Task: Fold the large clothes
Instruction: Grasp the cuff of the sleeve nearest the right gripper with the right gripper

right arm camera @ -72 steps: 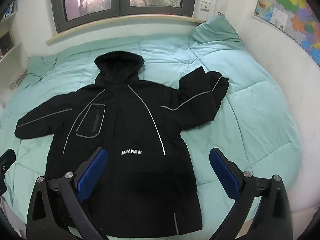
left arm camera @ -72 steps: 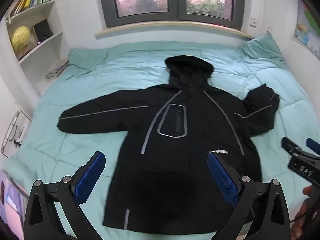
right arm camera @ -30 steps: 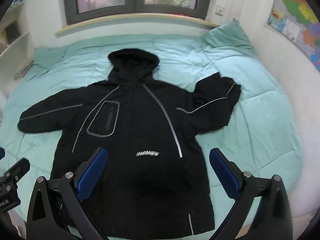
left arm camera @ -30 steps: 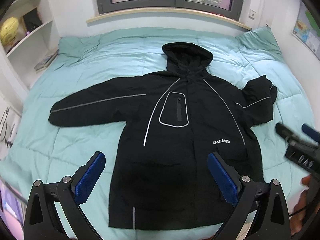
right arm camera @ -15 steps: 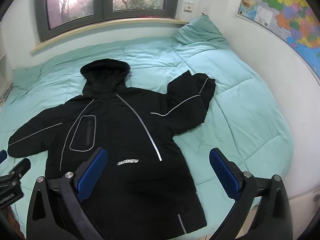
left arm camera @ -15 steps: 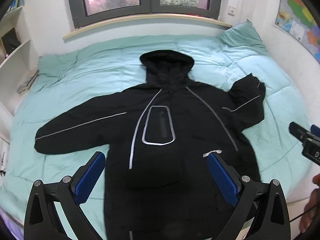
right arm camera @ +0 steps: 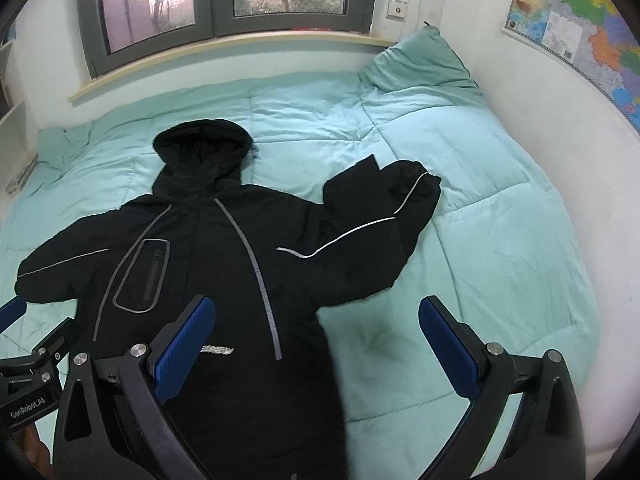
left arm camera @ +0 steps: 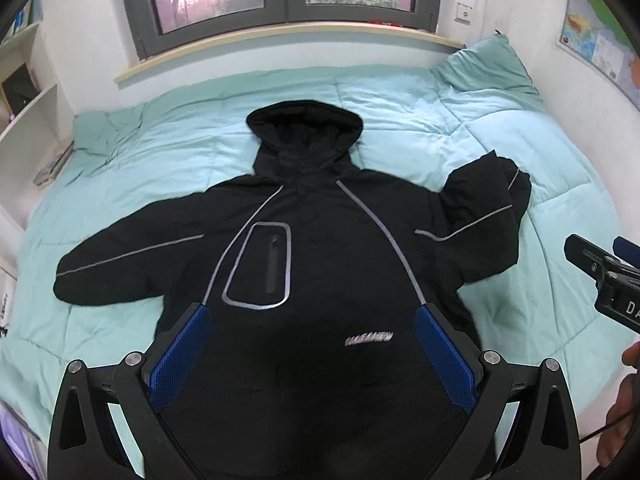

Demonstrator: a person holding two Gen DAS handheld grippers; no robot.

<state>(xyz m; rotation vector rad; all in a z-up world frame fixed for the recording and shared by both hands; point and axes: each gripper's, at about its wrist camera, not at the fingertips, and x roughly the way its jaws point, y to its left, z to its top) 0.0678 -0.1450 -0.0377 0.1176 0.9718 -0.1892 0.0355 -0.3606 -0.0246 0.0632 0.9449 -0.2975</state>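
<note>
Compared to half a second ago, the left view has slid right and closer, so the chest logo (left arm camera: 369,338) shows in full now, and the right view sits further over the bare duvet. The black jacket (left arm camera: 320,260) hasn't budged: face up on the teal duvet (right arm camera: 480,200), hood toward the window at the far side, left sleeve straight out, right sleeve (right arm camera: 380,220) bunched back. Left gripper (left arm camera: 312,354) and right gripper (right arm camera: 316,346) are both spread wide, empty, touching nothing.
</note>
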